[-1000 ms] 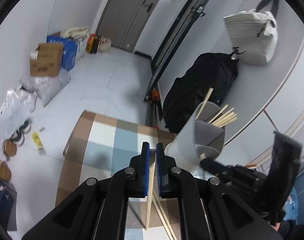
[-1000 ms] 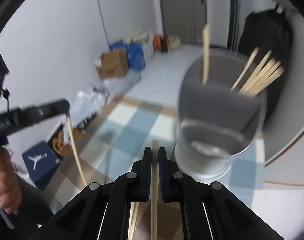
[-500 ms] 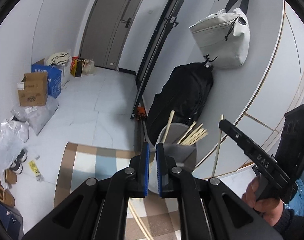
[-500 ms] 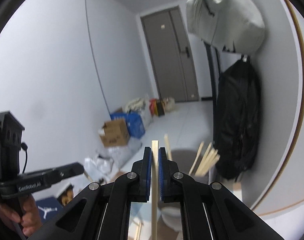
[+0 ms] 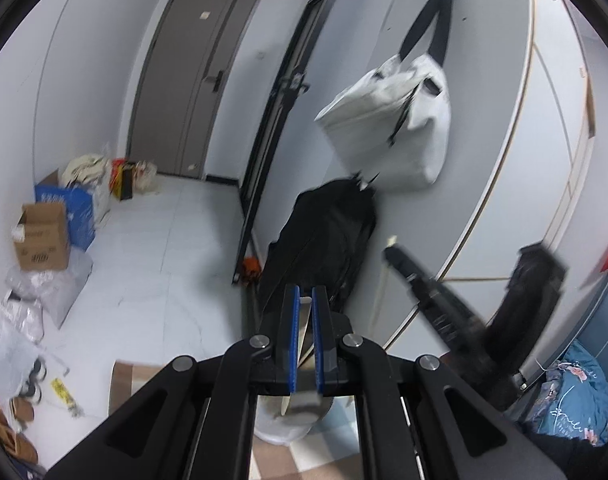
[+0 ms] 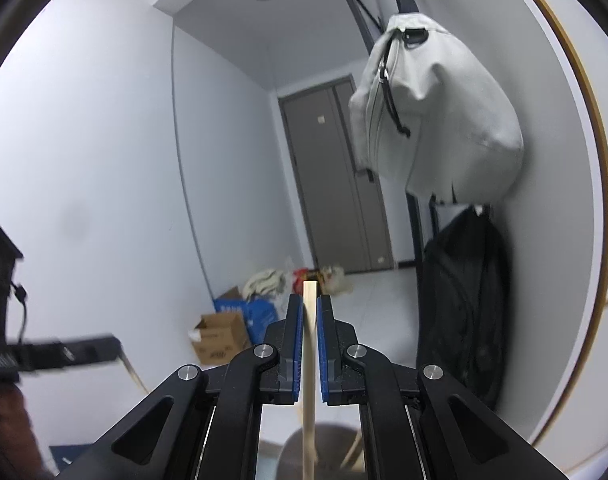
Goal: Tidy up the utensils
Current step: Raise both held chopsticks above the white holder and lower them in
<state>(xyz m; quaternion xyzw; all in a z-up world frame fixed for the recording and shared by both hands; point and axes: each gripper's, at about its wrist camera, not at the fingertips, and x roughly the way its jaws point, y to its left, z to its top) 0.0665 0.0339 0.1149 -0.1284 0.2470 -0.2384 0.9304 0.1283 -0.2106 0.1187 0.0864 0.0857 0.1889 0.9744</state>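
Right tool (image 6: 310, 312) clenched on upright chopstick (image 6: 309, 344); left tool (image 5: 305, 316) clenched on another chopstick (image 5: 301, 330). Grey utensil holder (image 5: 291, 416) below both. Left view alone shows checkered worktop (image 5: 121, 380); right view, ceiling.

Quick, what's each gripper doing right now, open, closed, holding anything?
Left gripper: closed on a chopstick.
Right gripper: closed on a chopstick.

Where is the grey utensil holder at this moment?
In the right wrist view the grey utensil holder sits at the bottom edge, below the right gripper and its clamped chopstick, left of the black bag.
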